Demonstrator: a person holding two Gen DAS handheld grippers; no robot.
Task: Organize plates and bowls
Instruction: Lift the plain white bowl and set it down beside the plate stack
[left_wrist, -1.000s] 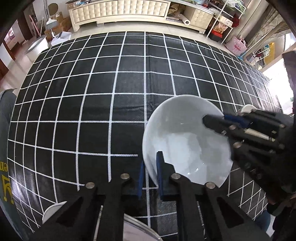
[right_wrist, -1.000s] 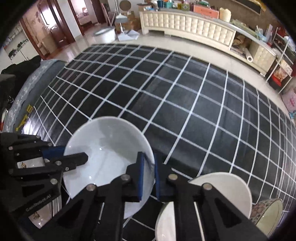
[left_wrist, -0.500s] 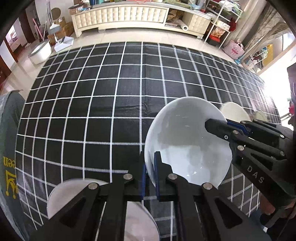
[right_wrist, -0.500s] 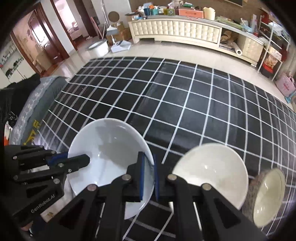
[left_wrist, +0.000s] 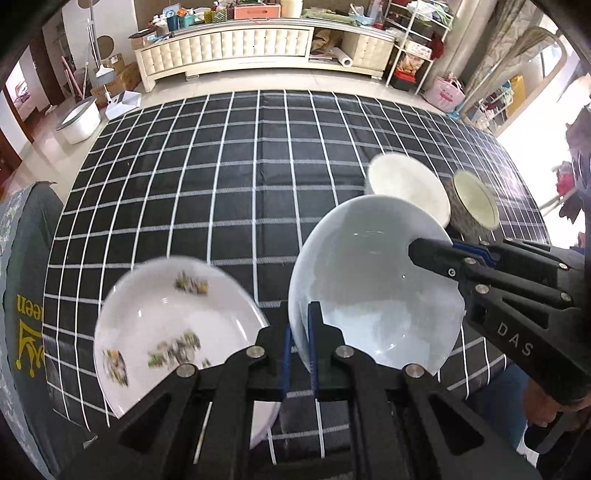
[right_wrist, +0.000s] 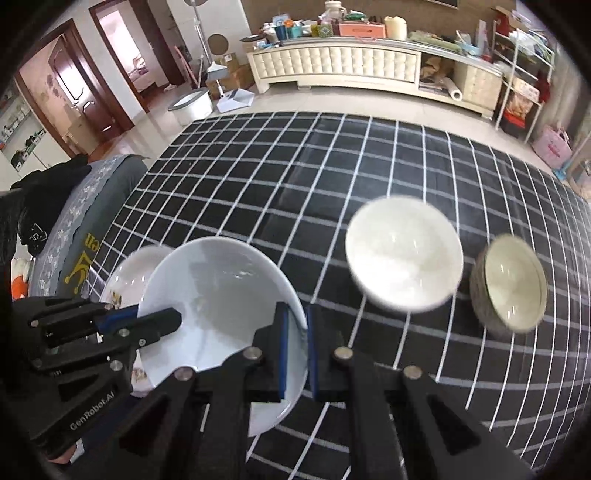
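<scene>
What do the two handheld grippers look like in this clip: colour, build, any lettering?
Both are matte black plastic with silver rivets and blue pads on their fingers. The left gripper carries "GenRobot.AI" on its side in white; the right gripper reads "DAS". No cables show.

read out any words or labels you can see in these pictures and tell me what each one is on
"DAS": right gripper body, left wrist view.
"GenRobot.AI": left gripper body, right wrist view.
"een", partly cut off, yellow with a crown-like logo: grey cloth at the table's left edge.
White mark on the black garment: unreadable.
Shelf packages: too small to read.
</scene>
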